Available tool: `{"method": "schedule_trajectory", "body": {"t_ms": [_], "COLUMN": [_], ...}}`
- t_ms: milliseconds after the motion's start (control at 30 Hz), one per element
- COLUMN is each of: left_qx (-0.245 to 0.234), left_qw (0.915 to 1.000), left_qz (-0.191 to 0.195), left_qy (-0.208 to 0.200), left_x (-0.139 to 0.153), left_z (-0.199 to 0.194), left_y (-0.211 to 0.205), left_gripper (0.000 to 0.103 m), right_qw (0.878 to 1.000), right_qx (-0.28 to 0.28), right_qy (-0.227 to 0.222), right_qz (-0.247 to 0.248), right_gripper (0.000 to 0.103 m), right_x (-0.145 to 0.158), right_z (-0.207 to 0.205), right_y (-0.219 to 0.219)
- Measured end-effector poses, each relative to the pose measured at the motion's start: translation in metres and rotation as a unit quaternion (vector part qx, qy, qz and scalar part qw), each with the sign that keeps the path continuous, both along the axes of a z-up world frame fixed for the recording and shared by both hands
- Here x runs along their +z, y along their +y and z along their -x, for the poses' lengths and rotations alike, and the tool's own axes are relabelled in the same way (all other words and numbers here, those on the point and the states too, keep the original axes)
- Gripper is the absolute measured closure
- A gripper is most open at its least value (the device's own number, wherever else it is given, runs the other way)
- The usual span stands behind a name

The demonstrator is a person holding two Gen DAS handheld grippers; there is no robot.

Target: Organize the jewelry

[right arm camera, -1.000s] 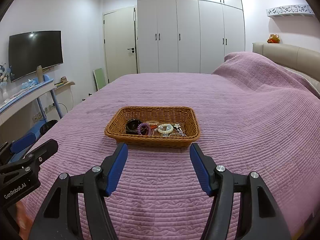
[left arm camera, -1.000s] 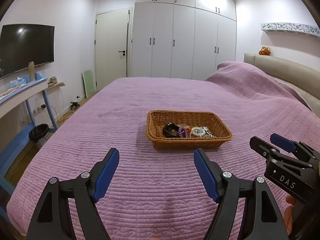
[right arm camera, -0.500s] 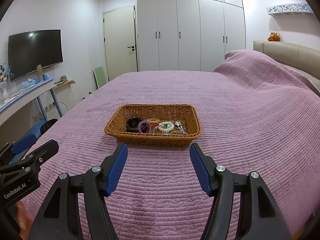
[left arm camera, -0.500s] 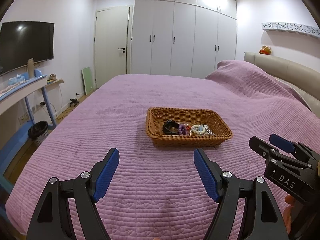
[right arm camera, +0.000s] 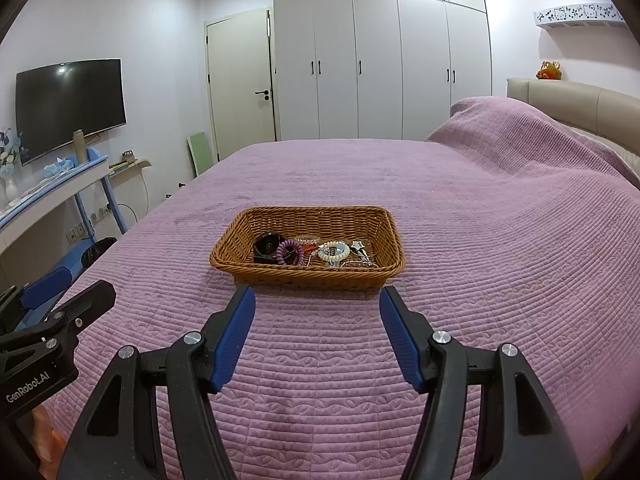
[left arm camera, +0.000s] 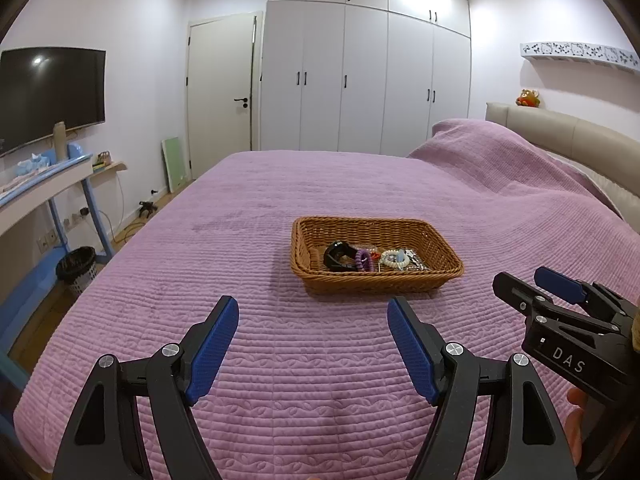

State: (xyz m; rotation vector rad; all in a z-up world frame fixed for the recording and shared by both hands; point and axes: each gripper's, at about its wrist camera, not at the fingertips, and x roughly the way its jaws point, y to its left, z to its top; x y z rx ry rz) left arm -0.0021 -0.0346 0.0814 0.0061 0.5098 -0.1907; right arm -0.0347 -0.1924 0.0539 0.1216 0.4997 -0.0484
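Jewelry [right arm camera: 316, 252] sits heaped in the wicker basket [right arm camera: 308, 274] on the purple bedspread [right arm camera: 480, 260], and you hold your right gripper [right arm camera: 317, 312] just short of it and your left gripper [left arm camera: 313, 322] farther back, both spread wide and holding nothing.

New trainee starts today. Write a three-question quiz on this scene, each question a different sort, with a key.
1. True or false: the left gripper is shut on a bracelet.
2. Multiple choice: the wicker basket rests on (A) the floor, (B) the purple bedspread, (C) a desk.
3. Fill in: in the basket, the purple coil tie lies between the black item and the ____ bead bracelet.

Key: 1 false, both it and the right gripper are open and empty; 2 B; 3 white.
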Motion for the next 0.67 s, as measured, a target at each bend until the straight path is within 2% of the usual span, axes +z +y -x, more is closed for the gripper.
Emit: {"method": "schedule_trajectory", "body": {"t_ms": [467,600,667], "left_qx": [0.007,0.019,0.009], "left_qw": [0.9999,0.9994,0.9994], "left_qz": [0.002,-0.004,-0.007], "left_qy": [-0.007,-0.028,-0.033], "left_x": [0.0017,0.0018,0.002], "left_z": [0.0017,0.0059,0.0077], "left_y": [0.004,0.0034,0.0019], "left_gripper": [0.025,0.025,0.025], "right_qw": [1.0,1.0,1.0], "right_qx": [0.001,0.001,0.0], "right_qy": [0.002,0.002,0.002], "right_qz": [0.0,0.0,0.0], "right_gripper": [0.036,0.036,0.036], "right_x": [-0.0022,-0.0028,-0.0031], "right_z": [-0.0003,-0.0012,-0.0012], "right_y": [0.0013,0.0017,0.0014]}}
